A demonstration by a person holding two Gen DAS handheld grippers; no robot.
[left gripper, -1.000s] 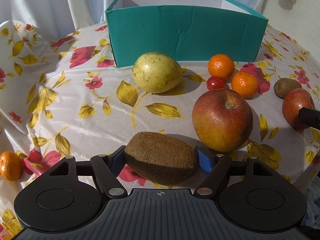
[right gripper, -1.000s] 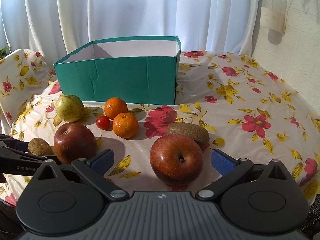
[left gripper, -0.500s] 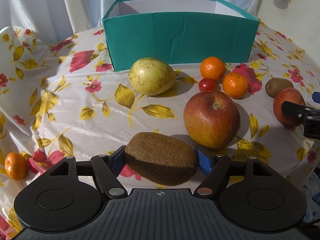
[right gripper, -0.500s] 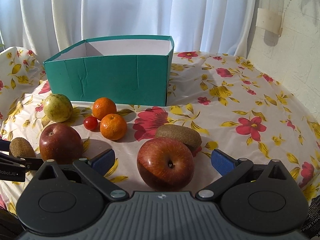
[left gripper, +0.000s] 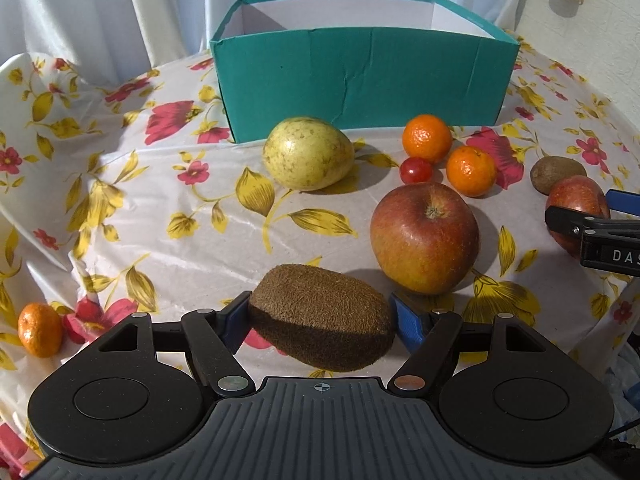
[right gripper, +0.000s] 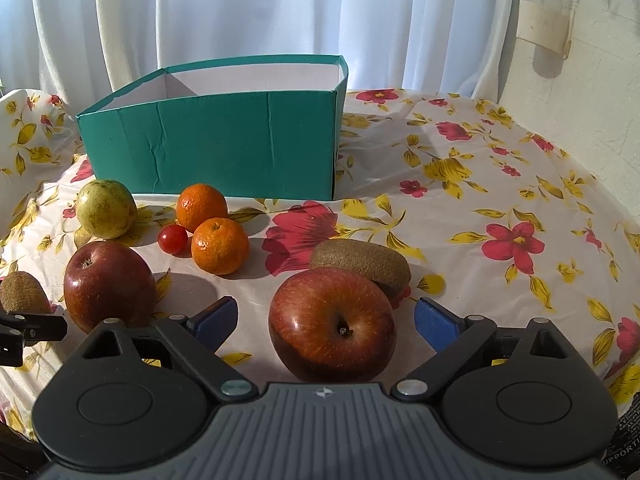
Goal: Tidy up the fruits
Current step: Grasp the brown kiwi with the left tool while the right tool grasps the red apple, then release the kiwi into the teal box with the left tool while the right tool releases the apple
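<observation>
The jaws of the right hand-held gripper (right gripper: 325, 322) have been narrowed around 1 apple (right gripper: 332, 326), apparently untouched; a kiwi (left gripper: 322, 316) is pinched by the left hand-held gripper (left gripper: 320, 318).

Counting kiwis: two, one (left gripper: 322, 326) sitting between the left gripper's fingers, one (right gripper: 360, 260) lying just beyond the right gripper. Apples: two, one (right gripper: 332, 326) sitting between the right gripper's fingers, one (left gripper: 424, 238) ahead-right of the left gripper. Mandarins: three showing, two (left gripper: 427, 138) (left gripper: 471, 171) far ahead, one (left gripper: 40, 330) lying left of the left gripper. One cherry tomato (left gripper: 416, 170). One pear (left gripper: 308, 153). One box (left gripper: 360, 80).
</observation>
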